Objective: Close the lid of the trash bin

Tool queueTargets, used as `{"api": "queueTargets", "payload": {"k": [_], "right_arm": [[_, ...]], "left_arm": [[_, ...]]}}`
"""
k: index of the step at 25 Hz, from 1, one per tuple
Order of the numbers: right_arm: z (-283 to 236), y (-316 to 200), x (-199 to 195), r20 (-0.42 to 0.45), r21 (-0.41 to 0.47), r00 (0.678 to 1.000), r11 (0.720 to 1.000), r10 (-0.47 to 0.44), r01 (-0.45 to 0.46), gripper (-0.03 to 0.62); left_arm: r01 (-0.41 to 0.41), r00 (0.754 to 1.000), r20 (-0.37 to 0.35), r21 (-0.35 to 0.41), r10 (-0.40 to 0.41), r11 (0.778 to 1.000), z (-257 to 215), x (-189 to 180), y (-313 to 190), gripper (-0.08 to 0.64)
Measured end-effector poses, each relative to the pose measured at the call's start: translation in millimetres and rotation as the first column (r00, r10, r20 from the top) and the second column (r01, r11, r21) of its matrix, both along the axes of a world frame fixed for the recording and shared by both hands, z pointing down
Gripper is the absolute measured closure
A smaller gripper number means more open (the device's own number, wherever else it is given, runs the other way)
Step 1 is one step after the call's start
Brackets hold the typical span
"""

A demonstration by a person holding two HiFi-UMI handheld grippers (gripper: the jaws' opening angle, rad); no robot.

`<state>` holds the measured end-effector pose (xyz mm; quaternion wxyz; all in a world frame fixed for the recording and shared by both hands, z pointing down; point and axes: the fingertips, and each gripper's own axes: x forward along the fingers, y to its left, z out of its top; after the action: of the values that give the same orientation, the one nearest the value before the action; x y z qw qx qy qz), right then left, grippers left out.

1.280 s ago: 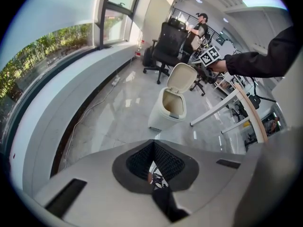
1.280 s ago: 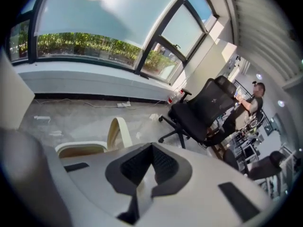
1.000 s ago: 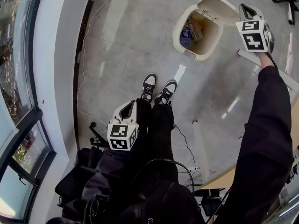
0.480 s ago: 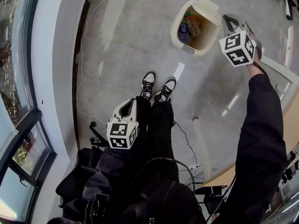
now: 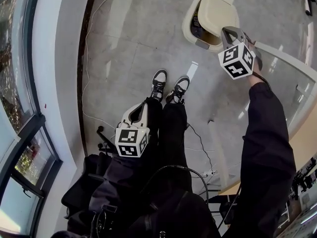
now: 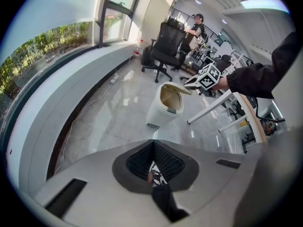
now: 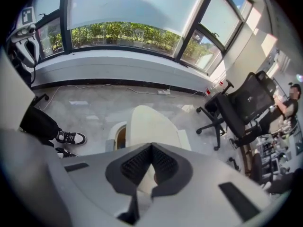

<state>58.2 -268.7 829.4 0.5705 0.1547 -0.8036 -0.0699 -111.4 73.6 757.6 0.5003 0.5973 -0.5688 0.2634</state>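
The trash bin [image 5: 190, 34] stands on the floor [image 5: 133, 43], its lid [image 5: 216, 12] partly down. With your right gripper [image 5: 231, 33] fingers clenched and empty, press the lid's middle straight down. Your left gripper [image 5: 137, 113], also clenched empty, hangs by your legs.

Right gripper [image 5: 228, 31] extended forward, left gripper [image 5: 140, 109] low, both closed
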Motion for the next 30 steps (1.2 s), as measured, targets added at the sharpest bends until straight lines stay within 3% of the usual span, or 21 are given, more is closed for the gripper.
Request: {"api": "queueTargets", "payload": {"k": [15, 30], "right_arm": [[78.5, 39.9, 1.1, -0.052, -0.122, 0.998, 0.992, 0.028, -0.034, 0.591], [122.4, 48.2, 0.2, -0.118, -0.169, 0.991, 0.983, 0.057, -0.076, 0.591]], "left_arm": [[0.003, 1.0, -0.011, -0.033, -0.003, 0.999, 15.9, -2.0, 20.1, 0.558], [0.019, 1.0, -0.01, -0.051, -0.019, 0.999, 23.8, -12.6, 20.3, 0.558]]}}
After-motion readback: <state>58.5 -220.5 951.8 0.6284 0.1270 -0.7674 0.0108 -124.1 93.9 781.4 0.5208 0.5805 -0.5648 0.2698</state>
